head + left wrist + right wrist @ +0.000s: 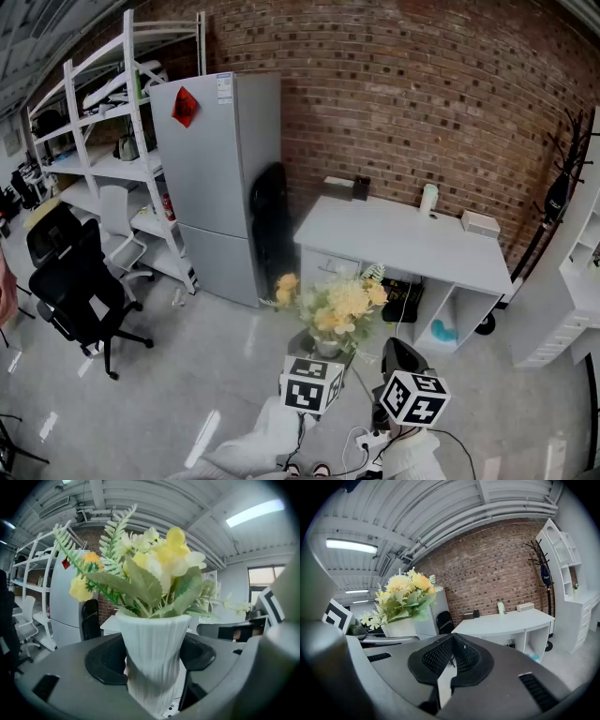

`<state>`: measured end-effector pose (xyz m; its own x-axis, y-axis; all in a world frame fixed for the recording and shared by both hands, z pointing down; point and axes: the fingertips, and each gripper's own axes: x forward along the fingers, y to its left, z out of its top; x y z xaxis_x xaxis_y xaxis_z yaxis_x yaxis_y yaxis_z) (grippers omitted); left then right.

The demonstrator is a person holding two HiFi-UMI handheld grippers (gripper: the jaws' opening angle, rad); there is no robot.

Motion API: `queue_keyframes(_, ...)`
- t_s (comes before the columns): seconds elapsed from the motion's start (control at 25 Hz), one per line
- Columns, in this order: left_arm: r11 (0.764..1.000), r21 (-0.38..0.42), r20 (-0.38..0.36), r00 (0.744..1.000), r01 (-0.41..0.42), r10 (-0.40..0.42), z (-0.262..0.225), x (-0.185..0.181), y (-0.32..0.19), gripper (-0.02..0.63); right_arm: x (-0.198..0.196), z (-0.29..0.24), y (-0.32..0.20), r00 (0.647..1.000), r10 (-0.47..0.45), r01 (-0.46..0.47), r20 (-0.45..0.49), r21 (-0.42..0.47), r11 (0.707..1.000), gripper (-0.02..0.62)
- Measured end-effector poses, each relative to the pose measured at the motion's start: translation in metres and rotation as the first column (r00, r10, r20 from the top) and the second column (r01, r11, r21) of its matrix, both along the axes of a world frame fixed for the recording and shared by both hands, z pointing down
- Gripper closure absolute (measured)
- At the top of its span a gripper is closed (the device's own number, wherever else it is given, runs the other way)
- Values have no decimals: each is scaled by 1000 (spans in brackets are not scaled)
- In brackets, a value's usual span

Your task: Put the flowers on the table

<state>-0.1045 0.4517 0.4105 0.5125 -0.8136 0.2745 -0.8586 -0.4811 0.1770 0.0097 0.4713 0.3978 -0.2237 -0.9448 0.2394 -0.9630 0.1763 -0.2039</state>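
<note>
Flowers (342,307) in white vase (154,634), frame centre: clamped upright by left gripper (152,667), jaws wide around it, for carrying; right gripper (451,660) closed, empty, spare; table (394,234), upper right, likely destination.

Office-type workspace, indoor. White desk (394,234) ahead of right gripper (451,658), against brick wall (422,84). Grey fridge (220,178) ahead-left of left gripper (152,667); black swivel chairs (80,291), white storage rack (112,159) farther left. Coat stand (562,178), white shelf unit (562,309) right of right gripper. Strip light (351,545) overhead.
</note>
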Motion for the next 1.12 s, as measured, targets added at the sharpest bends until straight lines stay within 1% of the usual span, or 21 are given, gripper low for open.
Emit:
queue_keyframes(0.36,1000,1,1,1000,19,-19,-2,-14,-8,288,-9,-3,-9,1000,-10,10,3,4,1000,572)
queue_keyframes(0.56,1000,6,3,1000,20,-20,1,-26,-12,288,-22,0,-16,997,-23,22,68,6,1000,572)
queue_keyframes(0.88,1000,1,2,1000,28,-28,5,-59,-22,288,-45,12,-21,997,-5,6,74,-24,1000,571)
queue_keyframes(1.12,1000,-13,7,1000,22,-22,15,-69,-29,288,-51,25,-26,996,8,-3,90,-54,999,571)
